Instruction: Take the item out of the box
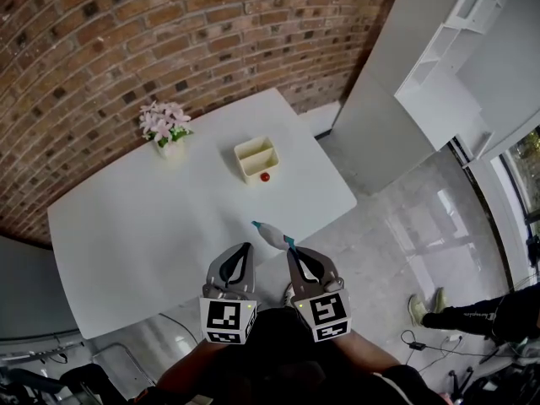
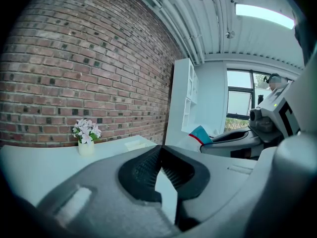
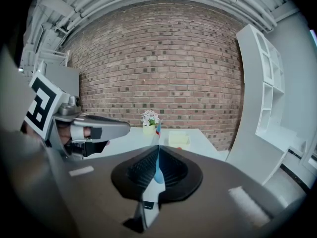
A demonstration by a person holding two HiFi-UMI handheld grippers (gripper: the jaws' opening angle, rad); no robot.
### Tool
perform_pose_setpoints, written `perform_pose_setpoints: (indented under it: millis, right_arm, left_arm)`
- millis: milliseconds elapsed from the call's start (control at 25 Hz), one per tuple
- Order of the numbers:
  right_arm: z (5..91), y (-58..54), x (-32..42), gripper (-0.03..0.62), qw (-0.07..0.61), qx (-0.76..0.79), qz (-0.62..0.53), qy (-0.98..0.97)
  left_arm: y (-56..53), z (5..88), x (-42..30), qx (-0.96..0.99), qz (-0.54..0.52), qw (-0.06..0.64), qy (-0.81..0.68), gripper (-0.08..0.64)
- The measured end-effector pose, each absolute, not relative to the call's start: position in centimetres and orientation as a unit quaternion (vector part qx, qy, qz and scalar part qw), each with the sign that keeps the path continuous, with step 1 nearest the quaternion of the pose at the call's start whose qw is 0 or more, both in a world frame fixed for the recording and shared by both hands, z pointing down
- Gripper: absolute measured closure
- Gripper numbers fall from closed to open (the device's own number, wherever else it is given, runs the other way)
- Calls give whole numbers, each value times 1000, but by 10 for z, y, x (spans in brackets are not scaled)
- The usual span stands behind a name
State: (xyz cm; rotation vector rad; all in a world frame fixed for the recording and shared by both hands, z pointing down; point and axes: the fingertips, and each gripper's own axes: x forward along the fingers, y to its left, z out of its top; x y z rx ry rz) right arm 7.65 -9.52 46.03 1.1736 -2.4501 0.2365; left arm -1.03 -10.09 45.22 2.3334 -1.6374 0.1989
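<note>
Head view: right claw [image 1: 289, 247] is clenching a white tube with teal ends [image 1: 270, 235] at lower centre, well apart from the cream plastic box [image 1: 256, 159] sitting mid-frame on the white desk [image 1: 152, 218].
Left gripper view: left claw [image 2: 159, 150] is staying... no, sitting clenched, empty.
Right gripper view: the tube [image 3: 157, 171] is sitting pinched between the pads.

Counter [image 1: 126, 226]: white, rounded corners.
Flower pot [image 1: 167, 132]: far left.
Box [image 1: 256, 159]: cream, right of centre.
Red piece [image 1: 264, 176]: just beside box.

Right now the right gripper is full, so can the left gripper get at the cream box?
Probably yes. Only bare table lies between the left gripper and the box; the flower pot stands off to the side. Its jaws are shut and empty, so they must open first.
</note>
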Motion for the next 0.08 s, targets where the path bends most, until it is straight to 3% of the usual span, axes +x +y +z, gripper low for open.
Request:
perform_pose_setpoints:
  millis: [80]
  right_arm:
    - [460, -93, 74, 591, 207, 422, 85, -879]
  left_arm:
    - [-99, 451, -14, 809, 68, 141, -566, 555]
